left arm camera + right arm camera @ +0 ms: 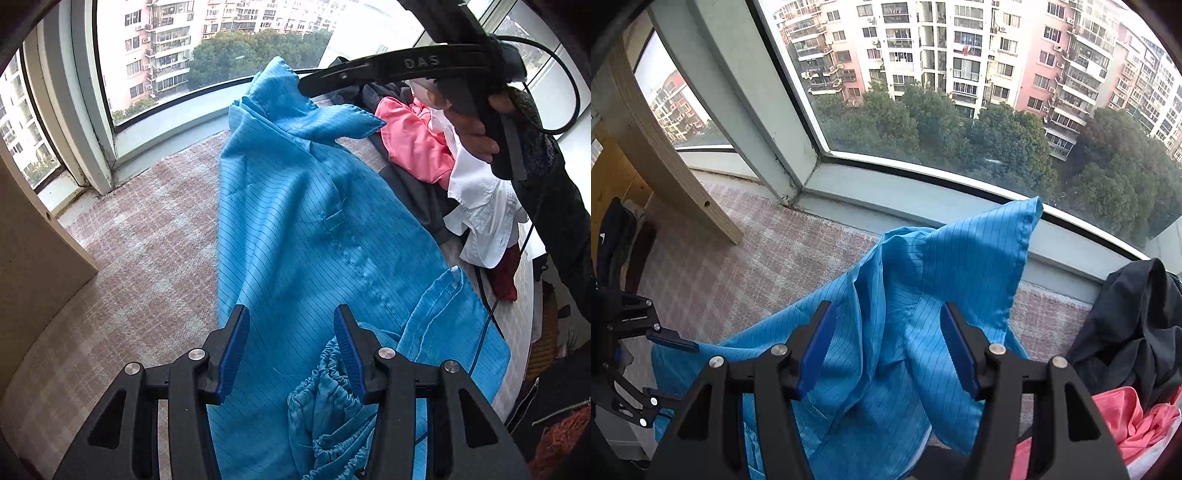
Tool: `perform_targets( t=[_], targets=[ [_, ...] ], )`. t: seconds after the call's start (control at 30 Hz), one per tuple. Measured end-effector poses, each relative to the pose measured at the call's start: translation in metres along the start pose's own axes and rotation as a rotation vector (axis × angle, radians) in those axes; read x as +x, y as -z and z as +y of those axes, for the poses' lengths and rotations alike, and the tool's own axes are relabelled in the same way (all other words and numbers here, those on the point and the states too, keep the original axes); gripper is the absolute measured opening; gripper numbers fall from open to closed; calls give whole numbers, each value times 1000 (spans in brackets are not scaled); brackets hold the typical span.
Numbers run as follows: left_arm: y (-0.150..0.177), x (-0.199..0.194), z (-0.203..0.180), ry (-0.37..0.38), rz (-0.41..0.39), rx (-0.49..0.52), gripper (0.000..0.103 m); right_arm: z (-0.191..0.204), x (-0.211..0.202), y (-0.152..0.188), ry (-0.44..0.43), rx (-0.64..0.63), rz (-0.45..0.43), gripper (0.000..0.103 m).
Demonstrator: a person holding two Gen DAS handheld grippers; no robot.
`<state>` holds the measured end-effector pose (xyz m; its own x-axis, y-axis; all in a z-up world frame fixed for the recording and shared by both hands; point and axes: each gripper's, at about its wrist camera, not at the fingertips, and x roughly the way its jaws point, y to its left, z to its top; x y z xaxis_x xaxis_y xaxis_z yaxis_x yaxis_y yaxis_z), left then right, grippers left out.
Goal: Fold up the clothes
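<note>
A: Starting on our left: the left hand-held gripper (291, 354) hangs over the lower part of the blue coat (306, 221), jaws about half apart and nothing pinched between the pads. The gathered cuff (328, 398) sits just under its right finger.

B: So we have no grip there. We'd guess it is placed there to take the sleeve or hem next.

A: Likely. Ahead of it the coat runs away toward the window, laid long on the pink checked mat (155, 236), which suits flattening before a fold.

B: And our right hand-held gripper (888, 350)?

A: Also half apart and empty, poised above the collar end, where the cloth stands up in a peak (990, 251) instead of lying flat.

B: So the coat looks thin, glossy, pinstriped, creased near the collar.

A: Yes. To the right of that gripper lies the waiting pile: a dark garment (1137, 325) and a pink one (1126, 421).
</note>
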<state>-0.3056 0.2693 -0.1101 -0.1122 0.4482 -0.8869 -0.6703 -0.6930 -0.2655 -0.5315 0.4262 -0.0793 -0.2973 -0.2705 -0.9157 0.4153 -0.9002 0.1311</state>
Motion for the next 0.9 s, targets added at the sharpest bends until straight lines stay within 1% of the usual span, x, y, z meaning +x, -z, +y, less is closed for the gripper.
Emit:
perform_targets(
  t=[0.03,0.07,0.1,0.17,0.2,0.23,0.3,0.37,0.4,0.43,0.47,0.53,0.57,0.63,0.7,0.77,0.8,0.87,0.9],
  targets=[
    [6,-7,2,-12,-10,3,46,0,3,1,4,4,6,58],
    [12,-14,3,-24,-21,7,46,2,0,4,3,6,-12,58],
    [20,-20,10,-33,-26,-14,46,4,-4,7,-6,8,-33,58],
    [37,-34,28,-50,-32,-68,46,9,-20,19,-93,12,-71,58],
    [47,-39,36,-60,-31,-93,46,17,-23,22,-152,2,-66,53],
    [54,-40,41,-67,-21,-104,46,27,-25,24,-205,-14,-56,40],
    [69,-40,49,-80,1,-117,46,52,-17,28,-267,-78,-3,28],
    [78,-28,53,-79,44,-121,46,74,-5,29,-244,-140,32,26],
    [81,-22,52,-67,63,-123,45,82,1,29,-230,-162,49,26],
    [84,-16,50,-51,80,-125,41,88,7,28,-223,-174,68,26],
    [86,-14,44,-40,83,-109,30,88,12,26,-233,-157,91,26],
    [86,-16,24,-37,72,-45,20,88,20,22,-254,-125,134,26],
    [87,-19,14,-39,62,-10,19,88,21,20,-267,-120,141,26],
    [89,-25,-4,-11,42,33,19,94,23,22,-284,-135,166,26],
    [91,-28,-17,-7,40,64,19,101,27,26,-285,-163,201,26],
    [94,-26,-25,12,48,78,19,108,33,33,-225,-203,233,26],
    [94,-24,-27,15,53,80,19,107,32,35,-223,-200,229,26],
    [95,-21,-29,-8,61,92,21,105,29,38,-219,-195,219,26],
    [95,-20,-27,-25,61,88,23,104,28,40,-216,-193,214,26]
  ],
)
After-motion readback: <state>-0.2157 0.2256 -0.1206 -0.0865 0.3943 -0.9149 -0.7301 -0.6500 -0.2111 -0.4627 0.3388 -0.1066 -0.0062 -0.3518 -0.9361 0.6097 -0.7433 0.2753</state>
